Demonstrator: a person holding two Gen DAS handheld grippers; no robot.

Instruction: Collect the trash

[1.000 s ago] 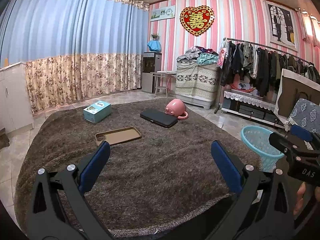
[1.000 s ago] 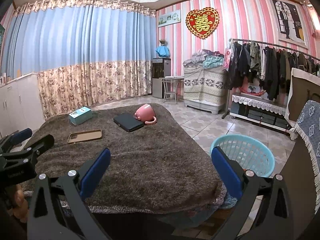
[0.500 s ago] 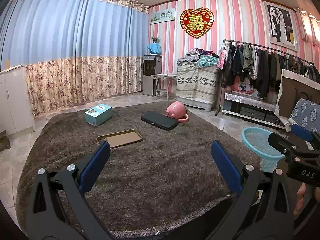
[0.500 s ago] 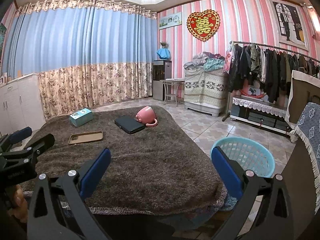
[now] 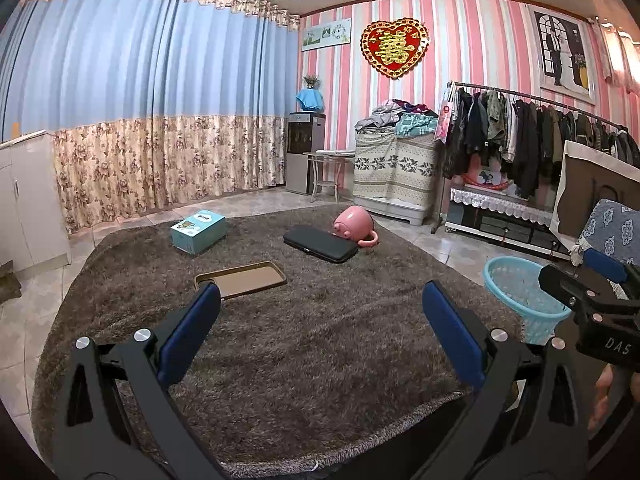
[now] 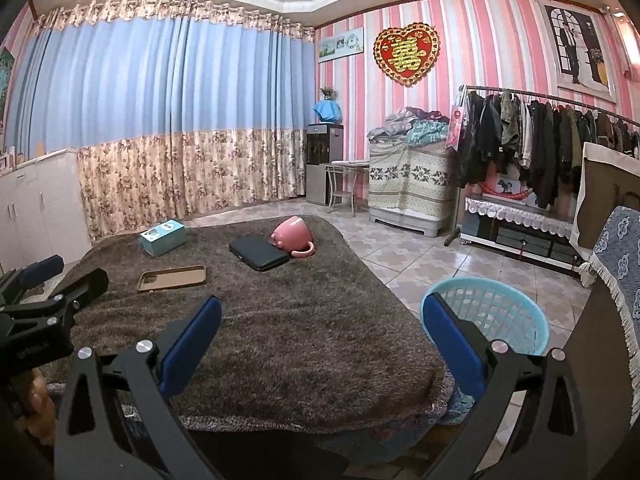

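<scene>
Four items lie on a brown shaggy rug [image 5: 304,340]: a teal box [image 5: 198,231], a brown phone case [image 5: 241,279], a black flat case [image 5: 320,244] and a pink mug [image 5: 355,227] tipped on its side. A light blue basket [image 6: 490,316] stands on the tiles at the rug's right edge. My left gripper [image 5: 320,322] hangs open over the near part of the rug, holding nothing. My right gripper [image 6: 322,326] is open too, its right finger in front of the basket. In the right wrist view the same items show: box [image 6: 163,237], phone case [image 6: 173,278], black case [image 6: 259,253], mug [image 6: 292,235].
A clothes rack [image 5: 532,136] and low shelf line the right wall. A covered cabinet [image 5: 394,174], a small stool and a water dispenser [image 5: 303,152] stand at the back. White cupboards [image 5: 24,204] sit on the left. Tiled floor surrounds the rug.
Both views have tilted up slightly and risen; the rug items sit a little lower in the frames. Both grippers stay open and nothing was picked up.
</scene>
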